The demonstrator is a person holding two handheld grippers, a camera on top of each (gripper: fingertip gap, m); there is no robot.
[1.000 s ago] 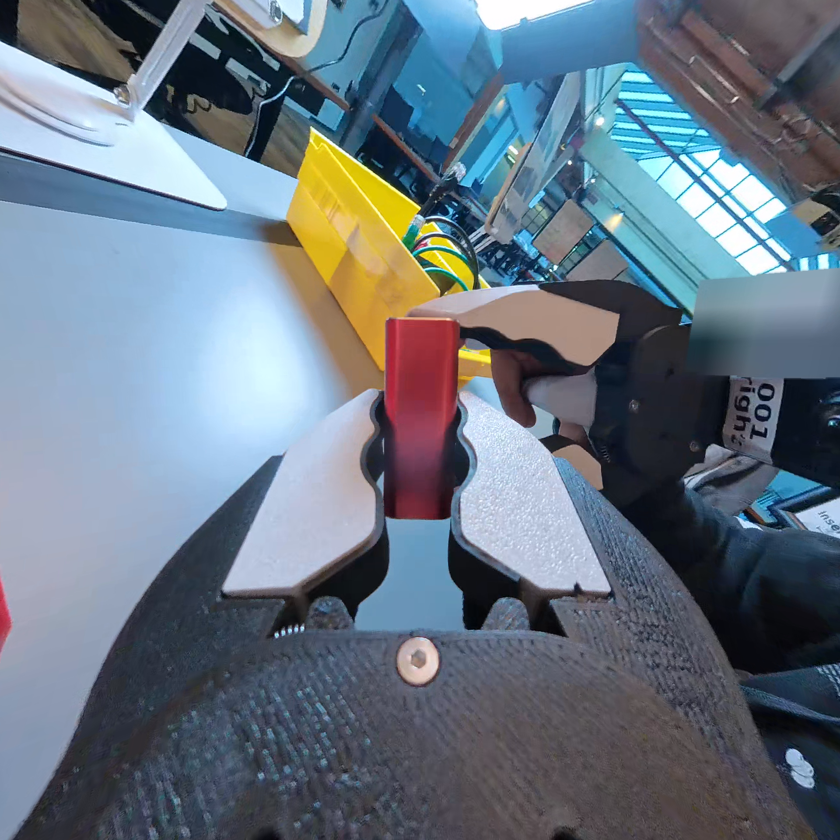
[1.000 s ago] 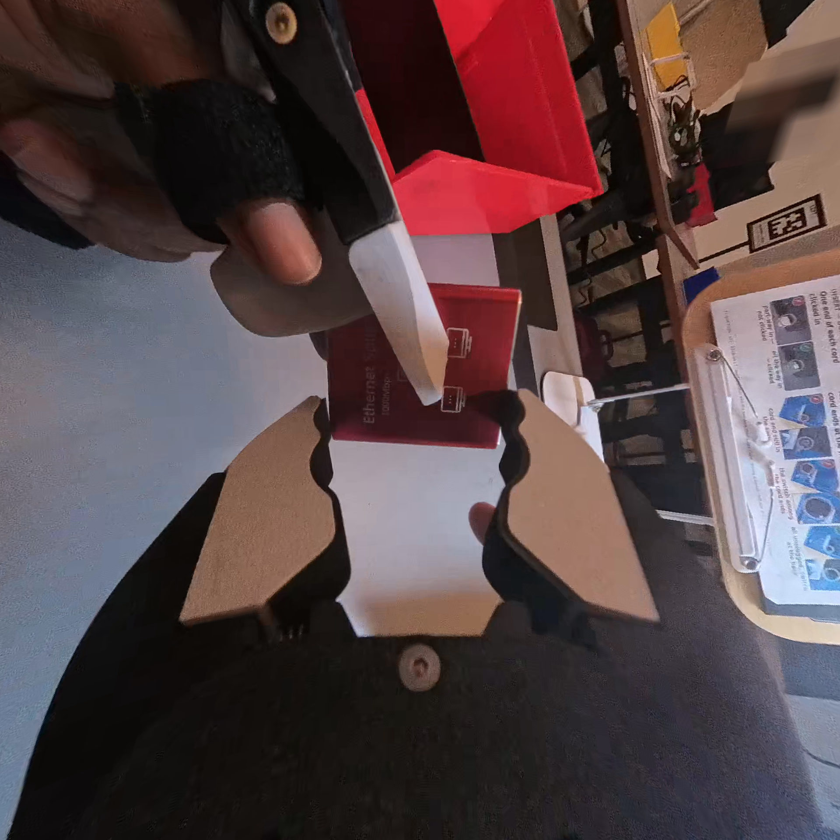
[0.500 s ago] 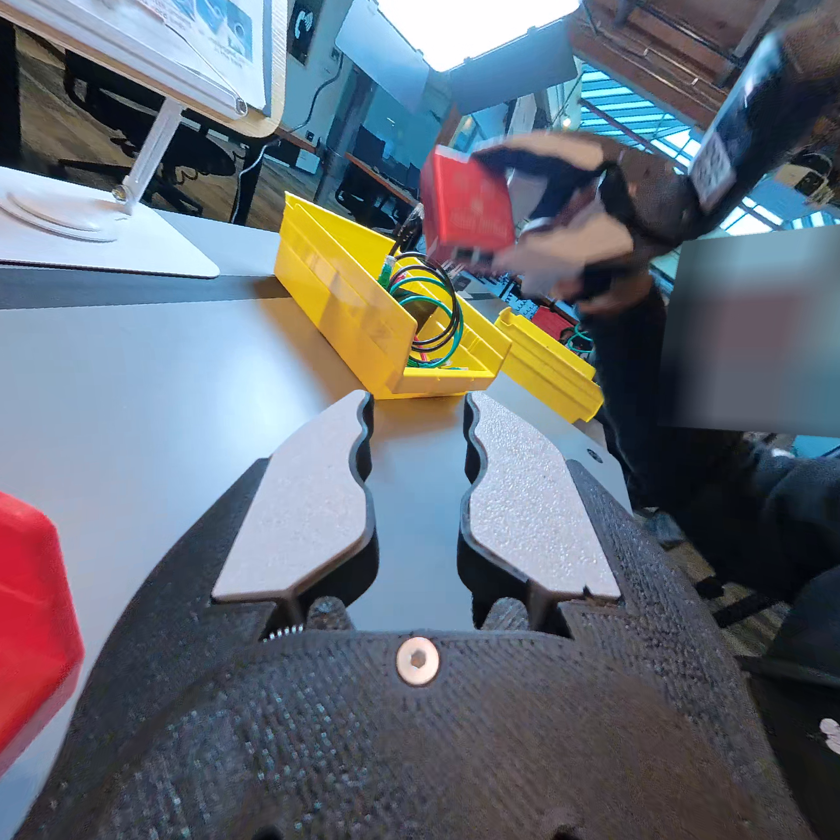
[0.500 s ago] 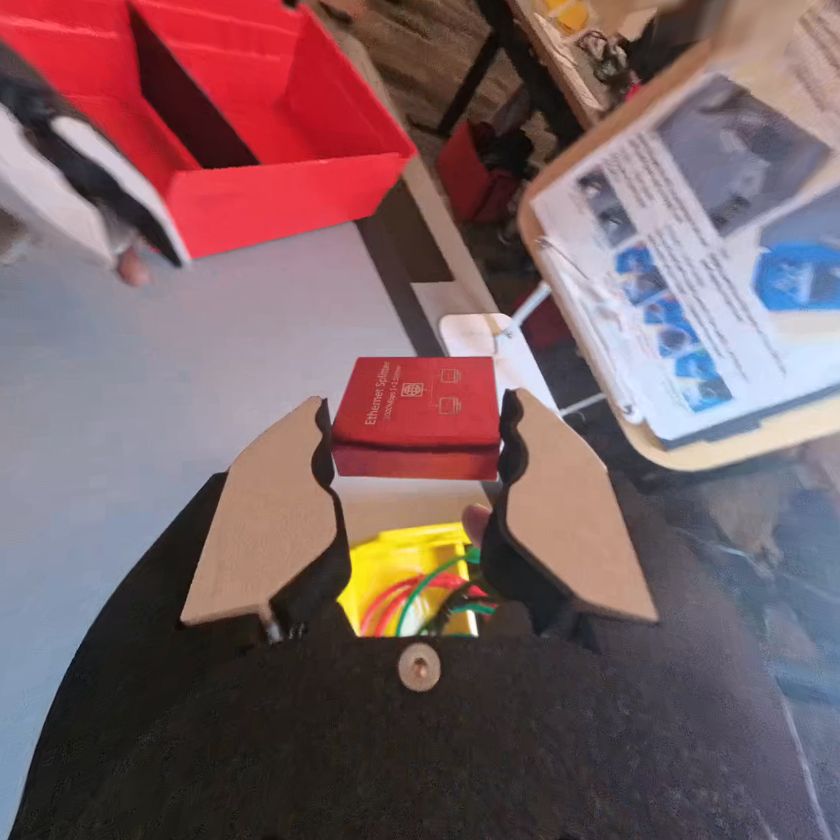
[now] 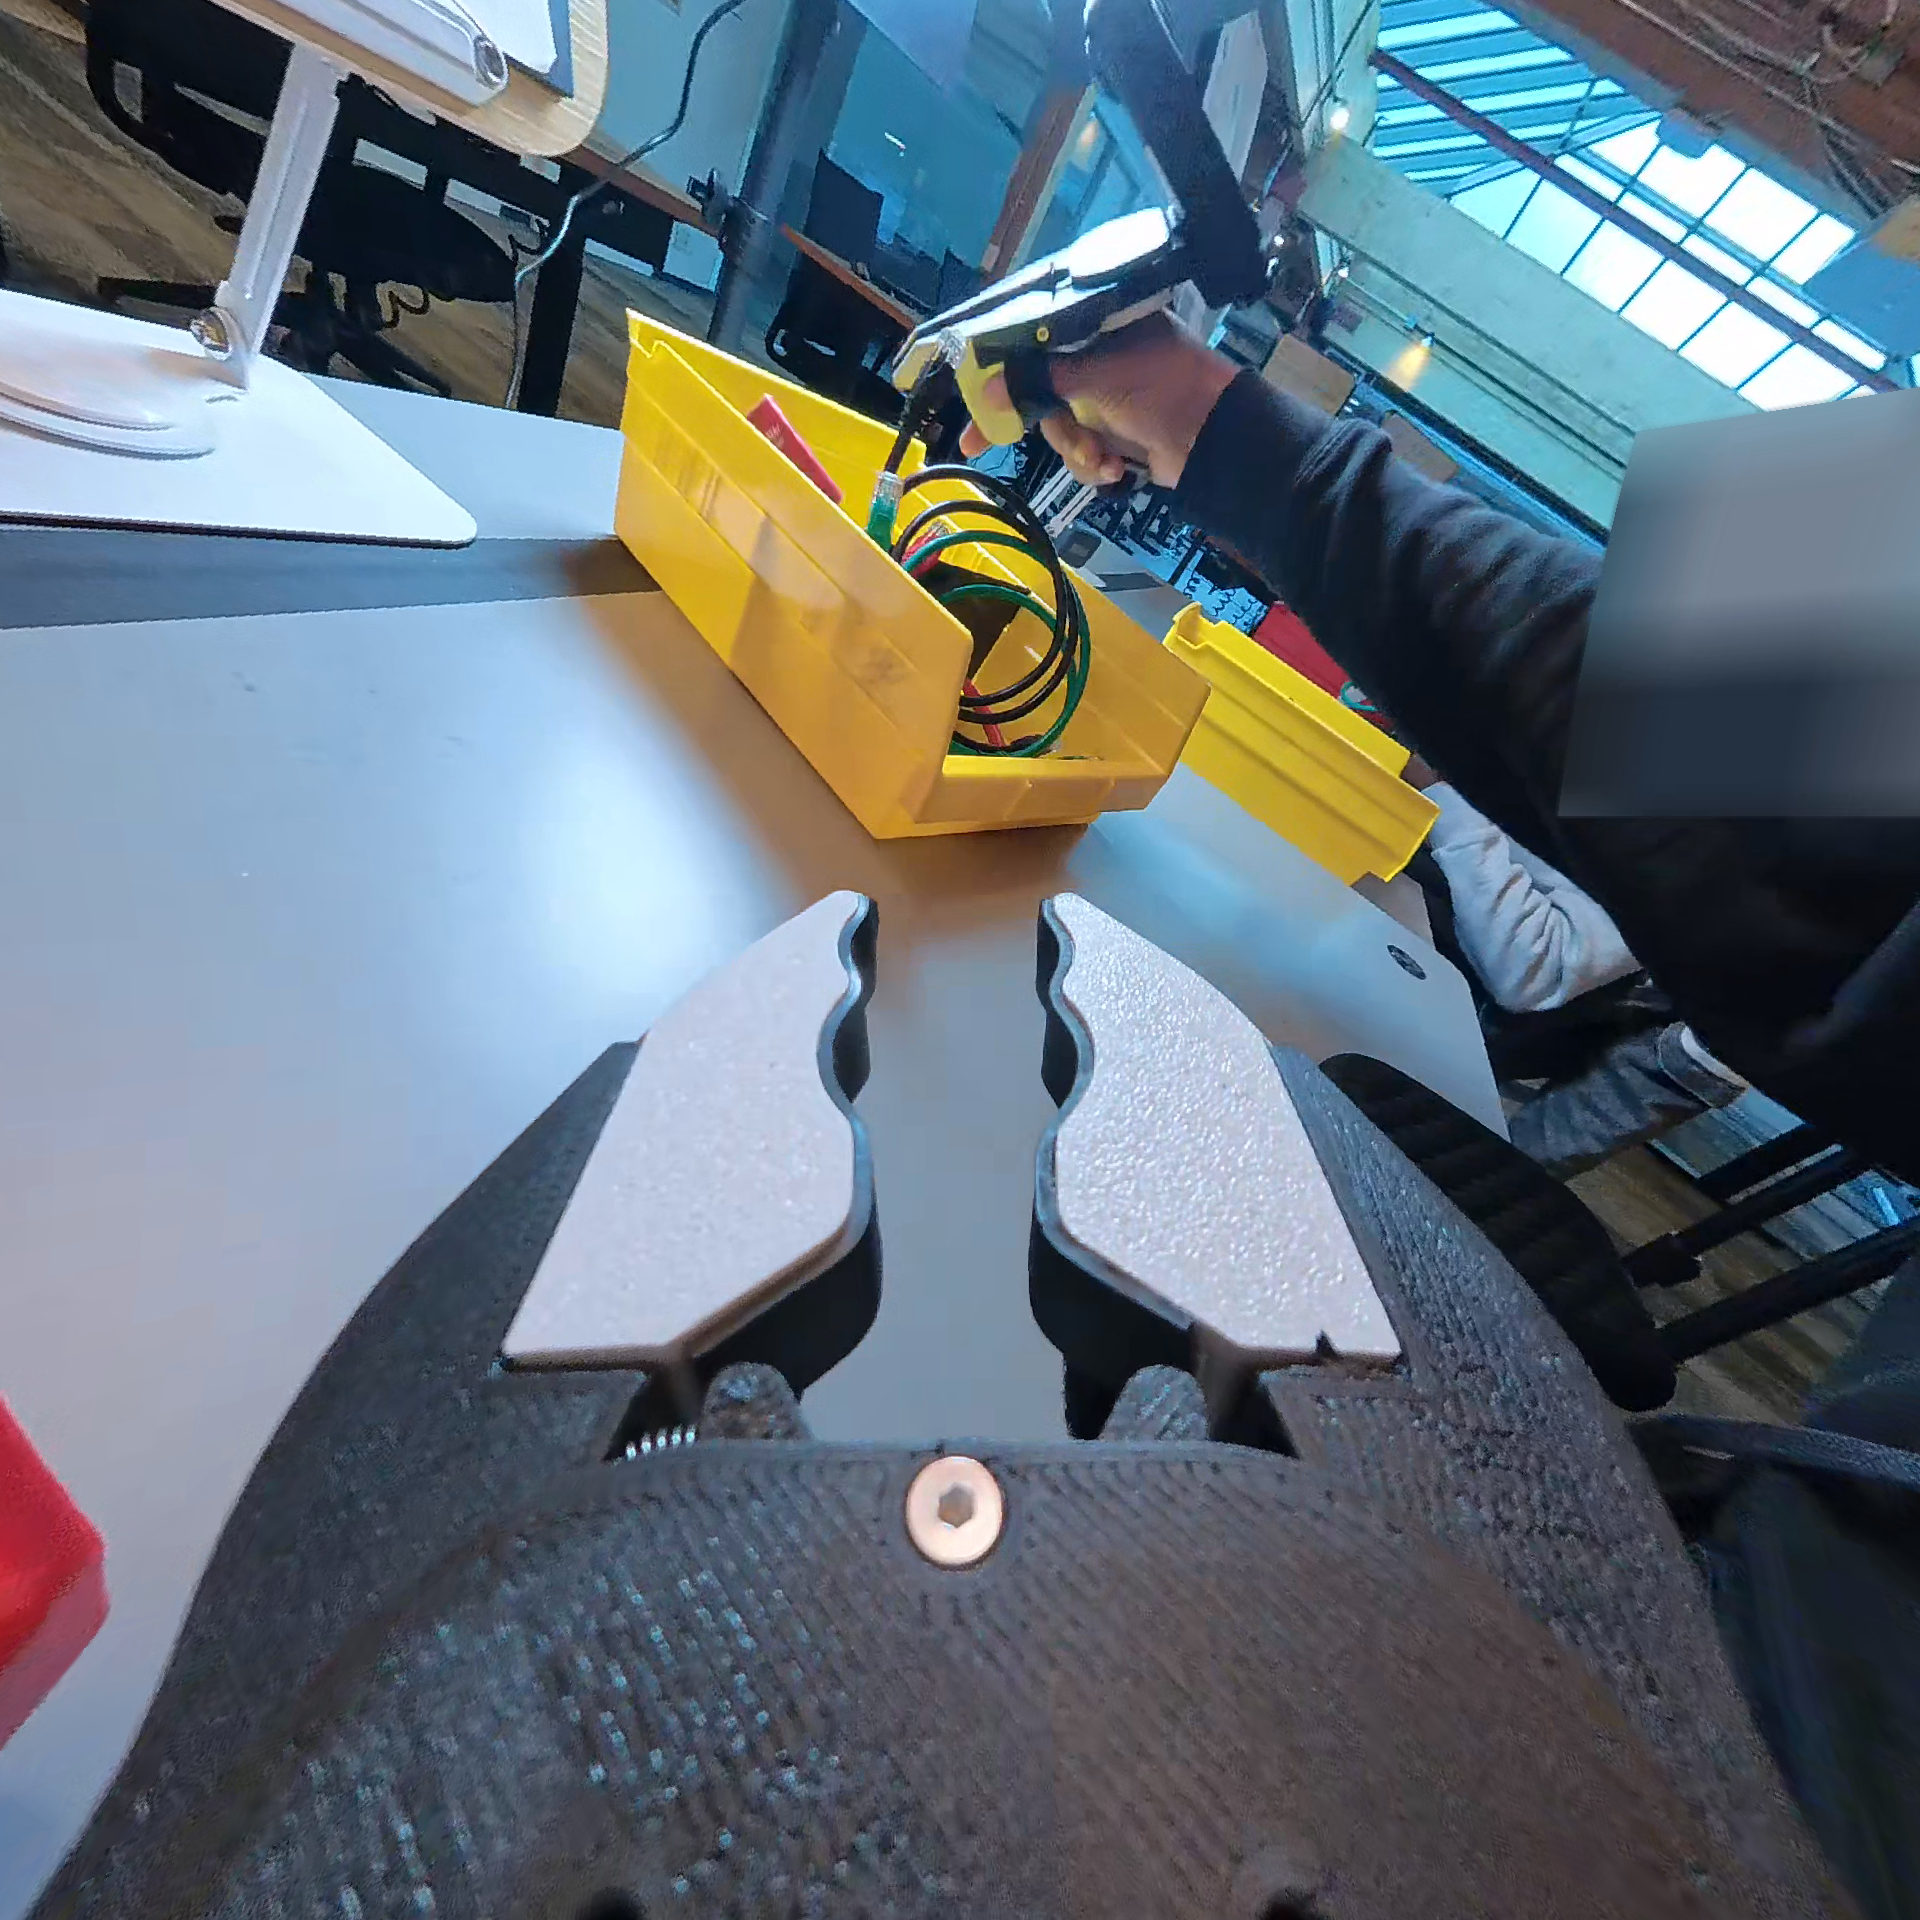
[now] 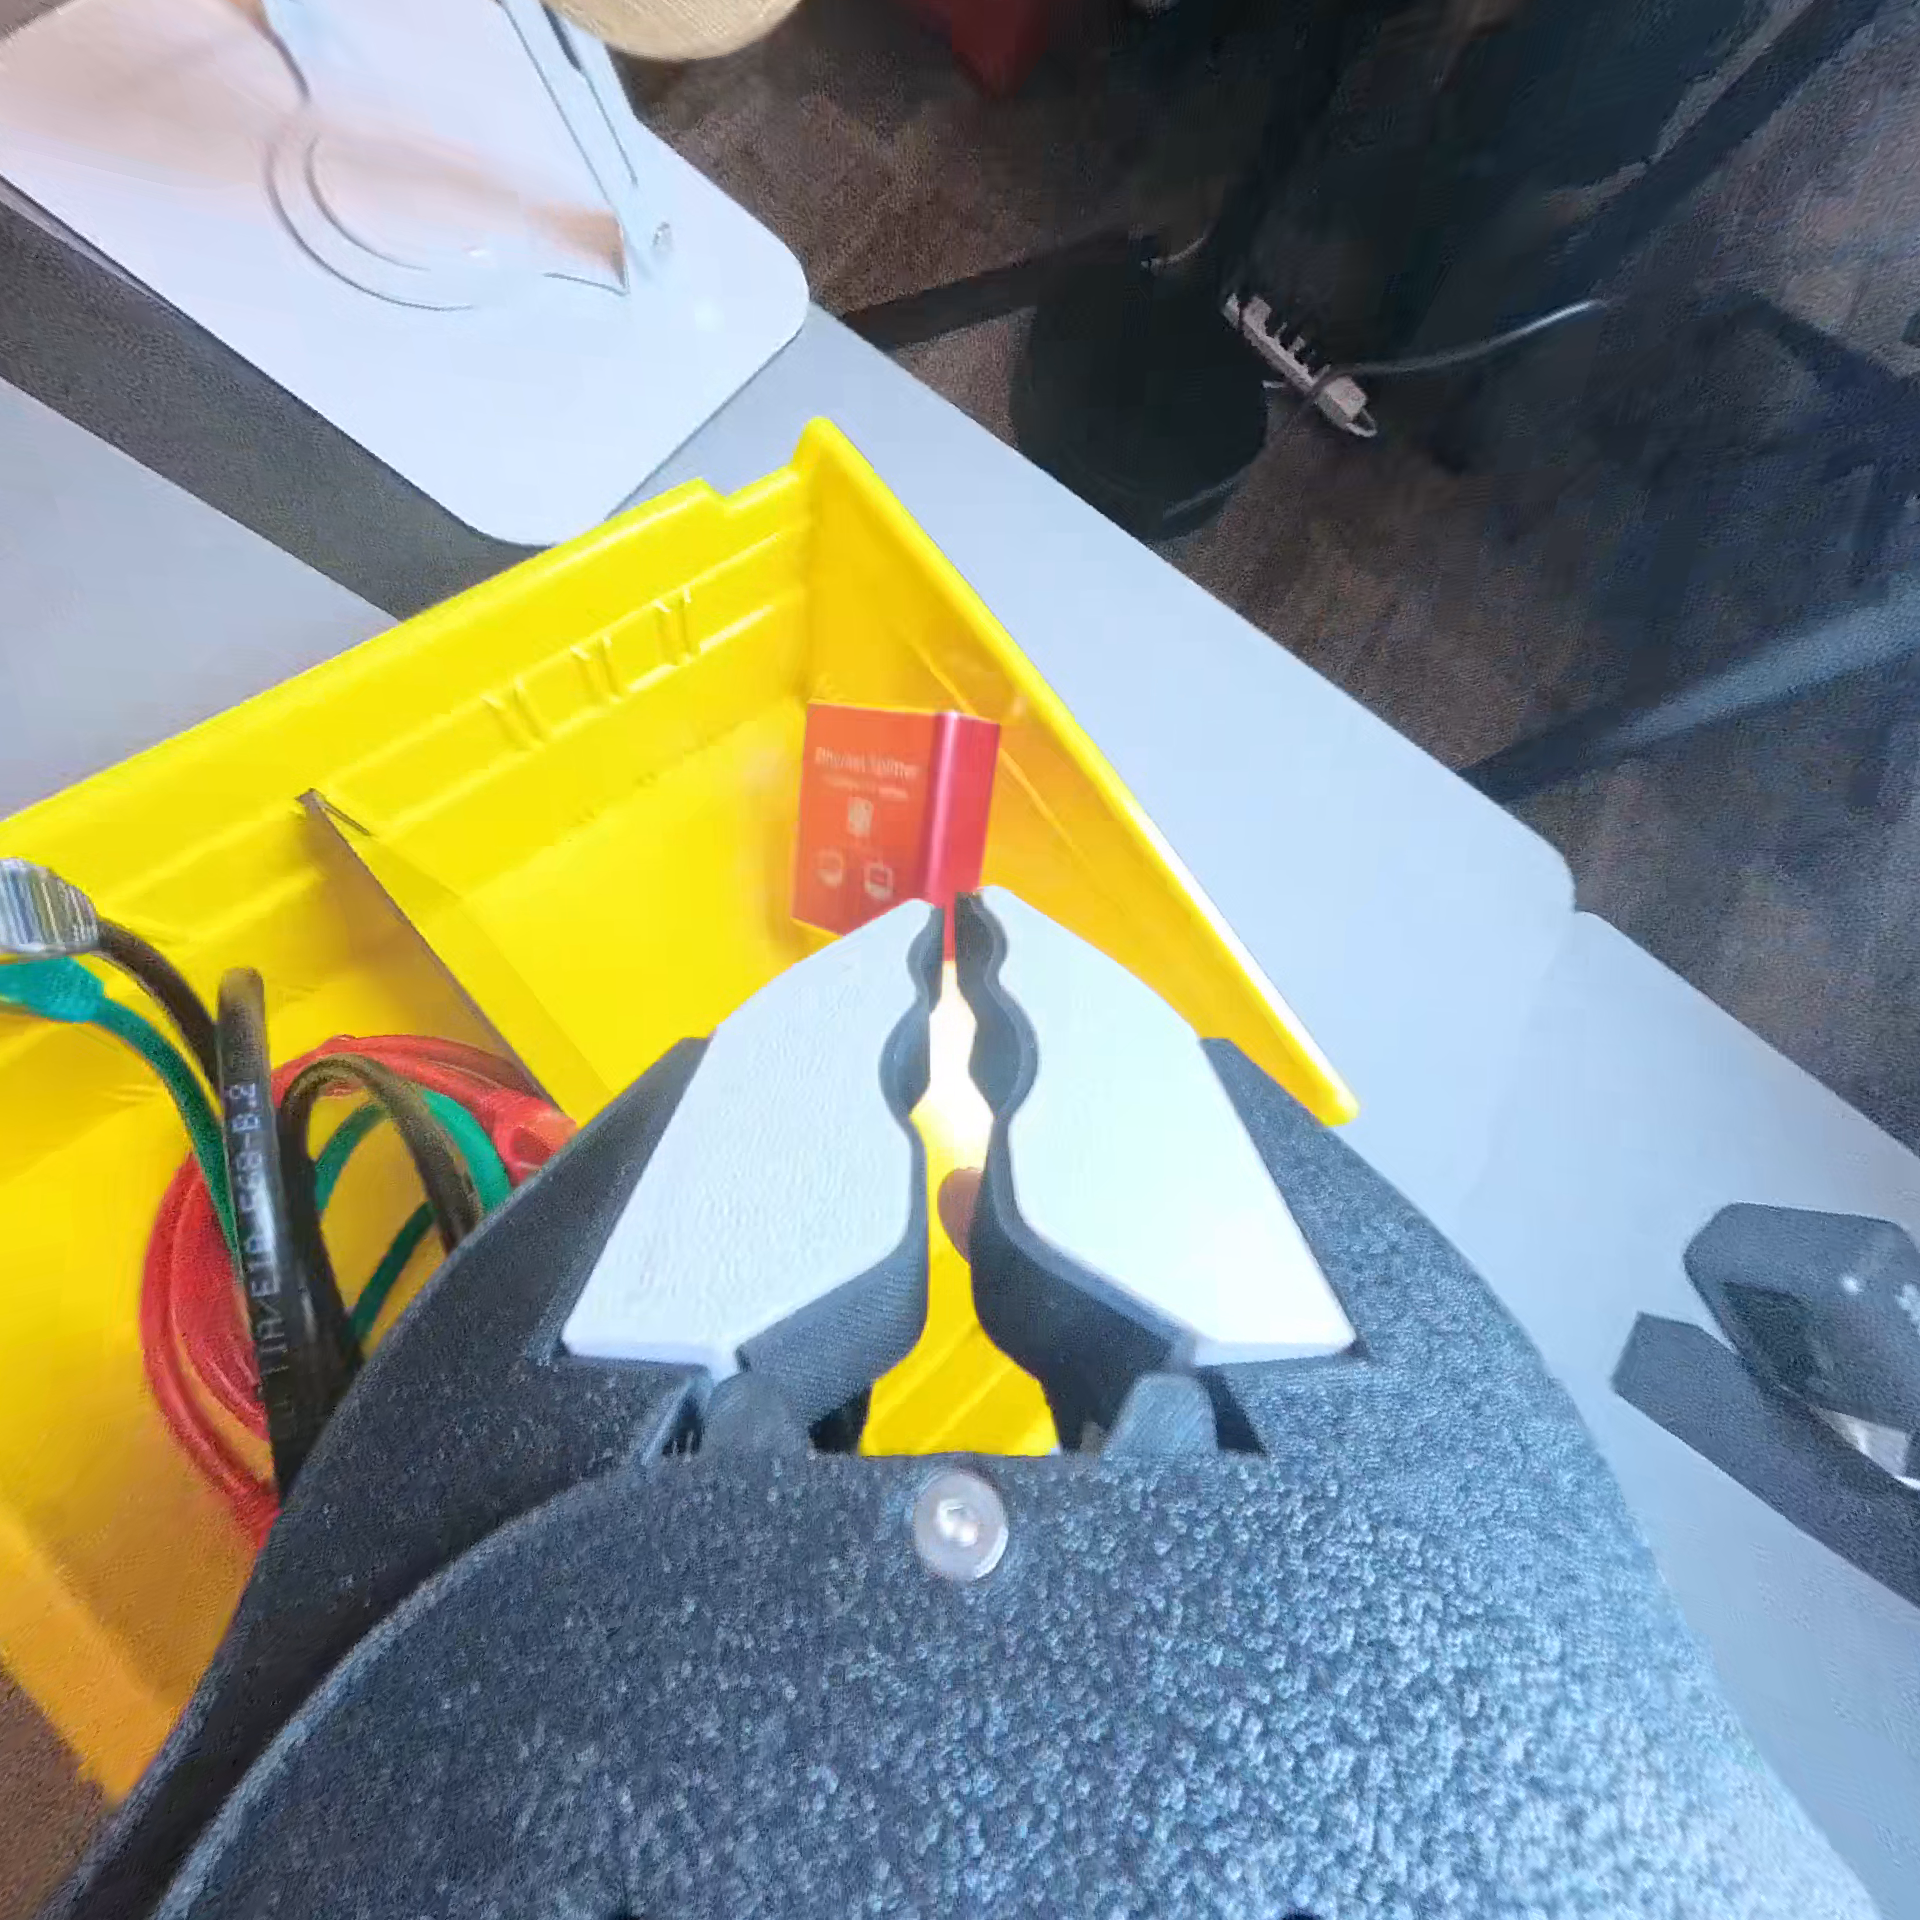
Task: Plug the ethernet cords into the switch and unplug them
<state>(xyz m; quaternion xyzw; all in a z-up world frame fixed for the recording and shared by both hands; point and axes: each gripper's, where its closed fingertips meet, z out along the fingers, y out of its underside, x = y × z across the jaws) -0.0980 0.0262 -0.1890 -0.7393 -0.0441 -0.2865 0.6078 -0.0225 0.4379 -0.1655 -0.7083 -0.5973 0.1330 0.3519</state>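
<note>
The red ethernet switch (image 6: pixel 862 821) stands on edge in the far corner of a yellow bin (image 6: pixel 623 665), just beyond my right gripper (image 6: pixel 951 909), whose jaws are nearly closed with nothing between them. Red, green and black ethernet cords (image 6: pixel 260 1143) are coiled in the bin's near compartment. In the left wrist view my left gripper (image 5: pixel 951 914) is open and empty, low over the grey table (image 5: pixel 312 831). There the switch (image 5: pixel 795 457) leans inside the bin (image 5: pixel 790 623), with the cords (image 5: pixel 1023 623) beside it and the right gripper (image 5: pixel 930 348) above them.
A second yellow bin (image 5: pixel 1299 748) sits behind the first. A red bin's corner (image 5: pixel 42 1579) shows at the lower left. A white stand base (image 5: pixel 208 457) lies at the table's far left. A black object (image 6: pixel 1787 1351) sits off the table's right edge. Tip to tip, the grippers are about 40 centimetres apart.
My left gripper let go of the red switch and stayed open. My right gripper took the switch, carried it to the yellow bin, released it there and closed.
</note>
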